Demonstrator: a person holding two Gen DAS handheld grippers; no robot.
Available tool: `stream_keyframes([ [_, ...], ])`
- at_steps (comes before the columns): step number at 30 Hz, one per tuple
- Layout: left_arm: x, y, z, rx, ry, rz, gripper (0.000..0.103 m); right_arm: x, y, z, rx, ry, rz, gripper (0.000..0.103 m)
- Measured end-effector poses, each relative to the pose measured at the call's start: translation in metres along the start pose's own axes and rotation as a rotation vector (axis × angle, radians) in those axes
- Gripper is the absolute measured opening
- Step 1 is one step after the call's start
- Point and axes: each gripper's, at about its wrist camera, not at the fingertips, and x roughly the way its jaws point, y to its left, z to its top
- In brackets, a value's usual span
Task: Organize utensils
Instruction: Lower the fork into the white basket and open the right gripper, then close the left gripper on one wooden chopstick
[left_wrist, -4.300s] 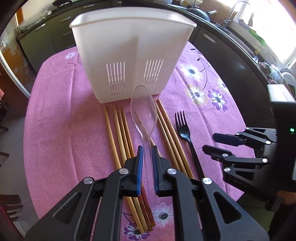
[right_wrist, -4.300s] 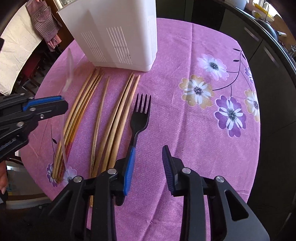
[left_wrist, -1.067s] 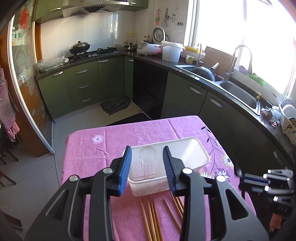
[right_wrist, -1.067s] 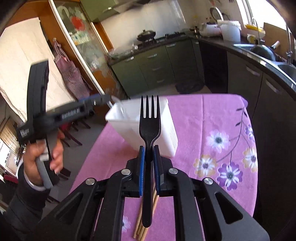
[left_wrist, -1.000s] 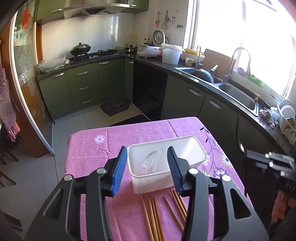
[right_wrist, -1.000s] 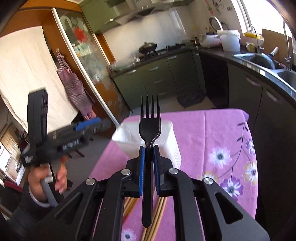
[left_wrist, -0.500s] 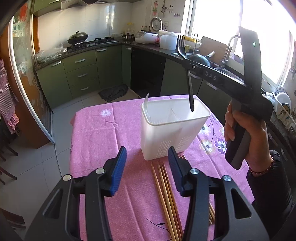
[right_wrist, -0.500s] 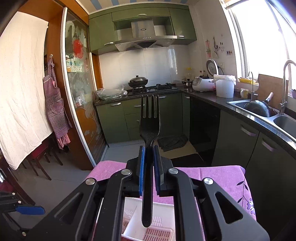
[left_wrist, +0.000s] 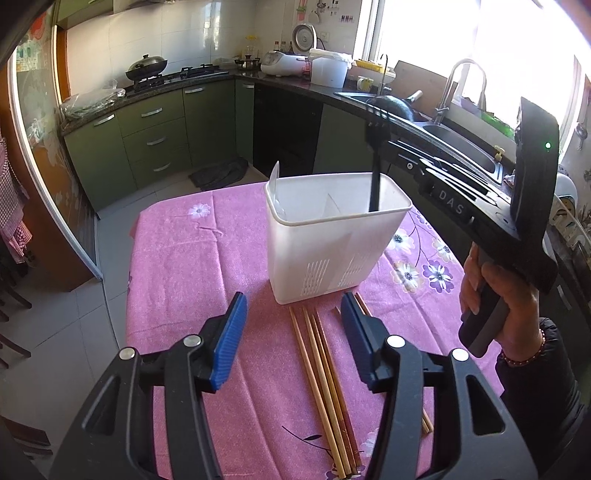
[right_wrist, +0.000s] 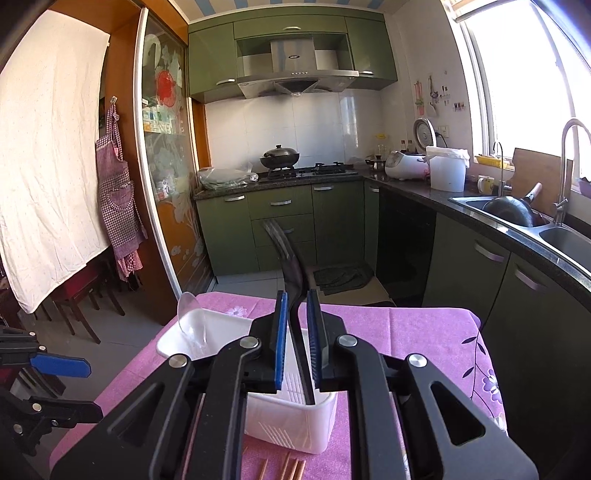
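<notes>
A home kitchen. Green cabinets (right_wrist: 284, 221) line the walls. At twelve o'clock a range hood (right_wrist: 295, 79) hangs over a gas hob (right_wrist: 314, 170) with a lidded wok (right_wrist: 279, 157). At two o'clock sit a rice cooker (right_wrist: 406, 164) and a steel sink (right_wrist: 517, 218) under a sunny window. At nine o'clock hangs a checked apron (right_wrist: 118, 199). At six o'clock stands a table with a pink floral tablecloth (left_wrist: 192, 251).
</notes>
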Motion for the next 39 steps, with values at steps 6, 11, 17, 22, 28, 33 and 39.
stream_keyframes([
  [6, 0.001, -0.004, -0.007, 0.006, 0.031, 0.003, 0.051, -0.030, -0.003, -0.006, 0.017, -0.006, 0.017, 0.022],
  [11, 0.022, -0.005, -0.021, -0.017, 0.120, -0.006, 0.055, -0.061, -0.013, -0.016, 0.019, 0.072, -0.015, 0.022],
  [17, 0.083, 0.000, -0.043, -0.056, 0.316, -0.010, 0.028, -0.073, -0.034, -0.051, 0.010, 0.242, -0.069, 0.032],
  [22, 0.126, 0.003, -0.055, -0.086, 0.423, 0.007, 0.021, -0.069, -0.047, -0.078, 0.006, 0.322, -0.080, 0.032],
  [28, 0.141, -0.001, -0.053, -0.092, 0.457, 0.010, 0.021, -0.060, -0.054, -0.092, 0.013, 0.374, -0.066, 0.032],
  [33, 0.148, -0.007, -0.053, -0.072, 0.506, 0.032, 0.017, -0.055, -0.056, -0.093, 0.027, 0.392, -0.059, 0.032],
  [39, 0.154, -0.019, -0.053, -0.033, 0.553, 0.095, 0.011, -0.052, -0.050, -0.094, -0.008, 0.430, -0.059, 0.032],
])
